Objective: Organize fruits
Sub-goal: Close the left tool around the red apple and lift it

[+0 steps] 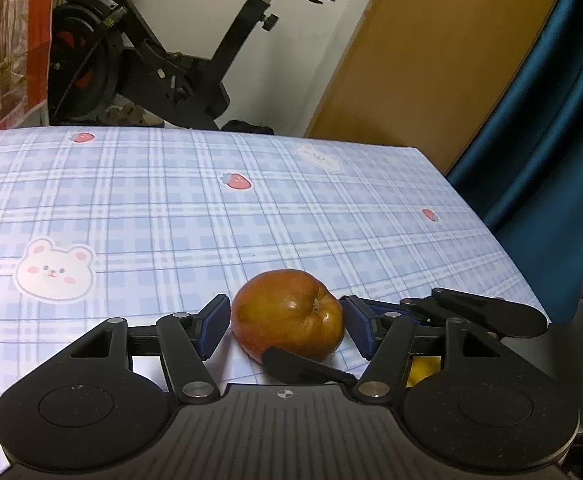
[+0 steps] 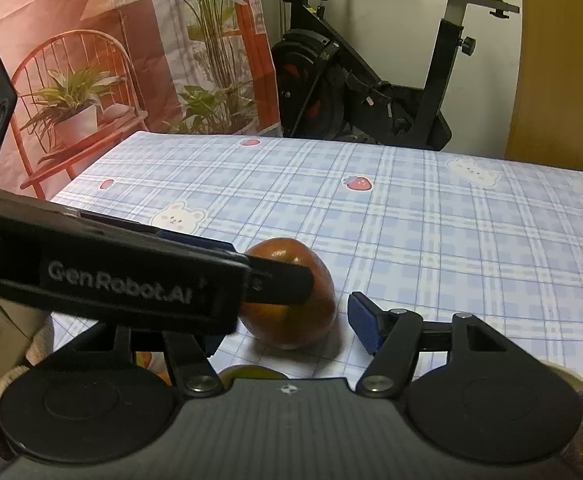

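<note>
A round reddish-brown apple (image 1: 287, 314) rests on the desk (image 1: 171, 208), which is covered in a pale blue plaid cloth printed with bears and strawberries. The left gripper (image 1: 285, 322) straddles the fruit: its blue-padded fingers (image 1: 215, 320) stand on either side of the apple, spread, the pads close beside the skin, and whether they touch it cannot be told. In the right wrist view the same apple (image 2: 291, 320) lies between the right gripper (image 2: 287, 326) fingers too, nearer its left one, which the left gripper's black arm (image 2: 131, 276) crosses and mostly hides. The right blue pad (image 2: 365, 326) stands clear of the fruit, so this gripper is spread as well
</note>
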The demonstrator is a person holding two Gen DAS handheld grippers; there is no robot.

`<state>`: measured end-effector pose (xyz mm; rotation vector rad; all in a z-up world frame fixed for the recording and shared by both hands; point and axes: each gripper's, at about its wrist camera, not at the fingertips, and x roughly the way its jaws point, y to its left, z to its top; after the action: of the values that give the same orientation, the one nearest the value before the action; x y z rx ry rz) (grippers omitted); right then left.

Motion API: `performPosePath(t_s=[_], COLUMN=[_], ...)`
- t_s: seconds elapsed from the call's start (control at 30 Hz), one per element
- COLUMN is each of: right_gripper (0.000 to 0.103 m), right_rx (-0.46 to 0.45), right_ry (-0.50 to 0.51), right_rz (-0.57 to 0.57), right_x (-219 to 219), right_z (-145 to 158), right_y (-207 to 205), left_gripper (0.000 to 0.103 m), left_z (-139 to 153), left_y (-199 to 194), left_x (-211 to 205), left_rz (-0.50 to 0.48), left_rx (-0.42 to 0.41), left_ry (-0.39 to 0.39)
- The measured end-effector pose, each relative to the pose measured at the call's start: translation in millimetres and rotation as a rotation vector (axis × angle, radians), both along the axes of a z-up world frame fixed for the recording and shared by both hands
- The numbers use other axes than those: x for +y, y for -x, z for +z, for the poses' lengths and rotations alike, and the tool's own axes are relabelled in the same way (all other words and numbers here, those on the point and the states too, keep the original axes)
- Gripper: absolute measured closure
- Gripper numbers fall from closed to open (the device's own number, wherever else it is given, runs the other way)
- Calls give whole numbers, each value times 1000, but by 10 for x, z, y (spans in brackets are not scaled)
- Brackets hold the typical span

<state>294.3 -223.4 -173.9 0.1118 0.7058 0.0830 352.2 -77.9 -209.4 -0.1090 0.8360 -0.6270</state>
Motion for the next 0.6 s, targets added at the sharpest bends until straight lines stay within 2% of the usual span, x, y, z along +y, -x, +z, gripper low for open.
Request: performPosePath(t_s=[0.1,0.6], right_gripper=[42,43], right_rx=[8,-7], right_ry=[-15,-58], right_rz=[8,-8], right_x=[-9,6], right_z=[-17,-26], right_y=[-22,41], left_gripper=[36,35], left_z=[-37,10], left_y=[12,65], left_x=[-19,-14], left_rz=[-18,-23], left_rx=[1,-26], left_ry=[-10,-18])
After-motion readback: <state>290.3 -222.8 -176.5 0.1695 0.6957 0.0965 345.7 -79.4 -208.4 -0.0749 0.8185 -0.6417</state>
